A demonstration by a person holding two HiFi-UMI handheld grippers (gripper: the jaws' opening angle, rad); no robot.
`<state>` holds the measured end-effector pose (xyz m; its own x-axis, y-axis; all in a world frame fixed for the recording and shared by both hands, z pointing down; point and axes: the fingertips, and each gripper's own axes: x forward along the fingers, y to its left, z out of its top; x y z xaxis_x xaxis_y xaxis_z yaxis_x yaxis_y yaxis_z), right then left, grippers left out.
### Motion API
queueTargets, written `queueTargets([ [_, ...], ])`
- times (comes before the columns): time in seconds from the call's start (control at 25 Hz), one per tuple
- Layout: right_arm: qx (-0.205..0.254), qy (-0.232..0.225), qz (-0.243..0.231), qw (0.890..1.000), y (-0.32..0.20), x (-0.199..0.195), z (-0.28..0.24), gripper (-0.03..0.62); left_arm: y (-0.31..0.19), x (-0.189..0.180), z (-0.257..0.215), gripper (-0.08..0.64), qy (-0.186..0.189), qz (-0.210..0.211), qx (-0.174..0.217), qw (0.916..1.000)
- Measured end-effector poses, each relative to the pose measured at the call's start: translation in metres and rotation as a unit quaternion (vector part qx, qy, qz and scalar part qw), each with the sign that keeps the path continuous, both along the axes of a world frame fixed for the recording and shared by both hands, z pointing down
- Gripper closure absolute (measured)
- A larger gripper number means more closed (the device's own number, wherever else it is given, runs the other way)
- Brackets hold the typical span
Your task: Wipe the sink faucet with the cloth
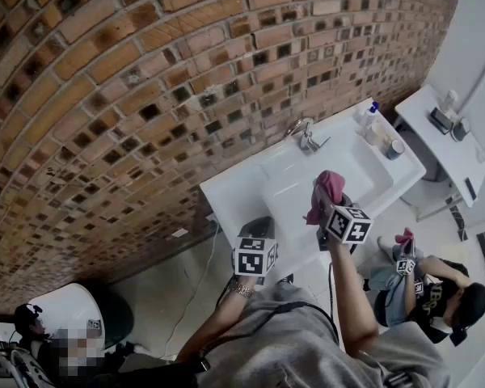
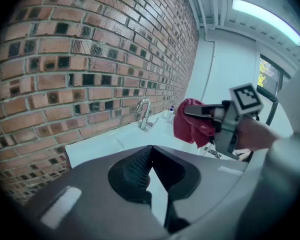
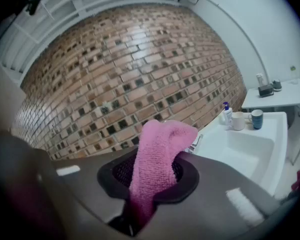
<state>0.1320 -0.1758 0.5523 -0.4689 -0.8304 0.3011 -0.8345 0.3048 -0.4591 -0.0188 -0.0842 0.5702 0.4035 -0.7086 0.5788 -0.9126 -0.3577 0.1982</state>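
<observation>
A chrome faucet [image 1: 306,137] stands at the back of a white sink [image 1: 287,196] set against the brick wall. My right gripper [image 1: 330,203] hovers over the basin, in front of the faucet, shut on a pink cloth [image 1: 326,189]. In the right gripper view the cloth [image 3: 157,161] sticks up between the jaws and hides most of the faucet [image 3: 196,143]. My left gripper [image 1: 257,233] is held at the sink's near edge, shut with nothing in it. Its own view shows the faucet [image 2: 145,112] ahead and the cloth [image 2: 188,125] to the right.
A soap bottle [image 1: 369,113] and two cups [image 1: 385,140] stand at the sink's right end. A white side table [image 1: 440,140] with small items stands beyond. Another person [image 1: 436,297] crouches at lower right holding grippers. The brick wall [image 1: 145,95] rises directly behind the faucet.
</observation>
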Motion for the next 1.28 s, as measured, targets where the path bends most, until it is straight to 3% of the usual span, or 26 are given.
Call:
queueTargets([
  [0.12,0.045,0.069,-0.085,0.993,-0.060,-0.041,-0.018,0.531,-0.022,-0.013,0.005,0.541,-0.013,-0.014,-0.009,0.9998],
  [0.32,0.084,0.208,-0.181,0.958,-0.154,-0.102,-0.004,0.531,-0.072,-0.036,0.002,0.541,-0.017,-0.036,-0.009,0.9992],
  [0.52,0.115,0.330,-0.206,0.914,-0.202,-0.129,0.032,0.531,-0.113,-0.049,-0.015,0.541,-0.014,-0.028,0.008,0.9995],
  [0.72,0.161,0.431,-0.197,0.866,-0.237,-0.125,0.047,0.531,-0.146,-0.062,-0.011,0.541,-0.009,-0.032,0.003,0.9995],
  [0.8,0.172,0.457,-0.184,0.853,-0.246,-0.119,0.046,0.531,-0.155,-0.063,-0.005,0.541,-0.007,-0.032,-0.006,0.9994],
  [0.88,0.174,0.461,-0.160,0.855,-0.248,-0.106,0.038,0.528,-0.158,-0.059,0.002,0.541,-0.005,-0.024,-0.018,0.9995],
  [1.04,0.161,0.408,-0.116,0.891,-0.262,-0.083,0.020,0.526,-0.170,-0.050,0.012,0.541,0.001,-0.013,-0.027,0.9996],
  [1.28,0.137,0.350,-0.011,0.927,-0.293,-0.021,0.012,0.529,-0.176,-0.046,0.017,0.541,0.004,-0.007,-0.033,0.9994],
])
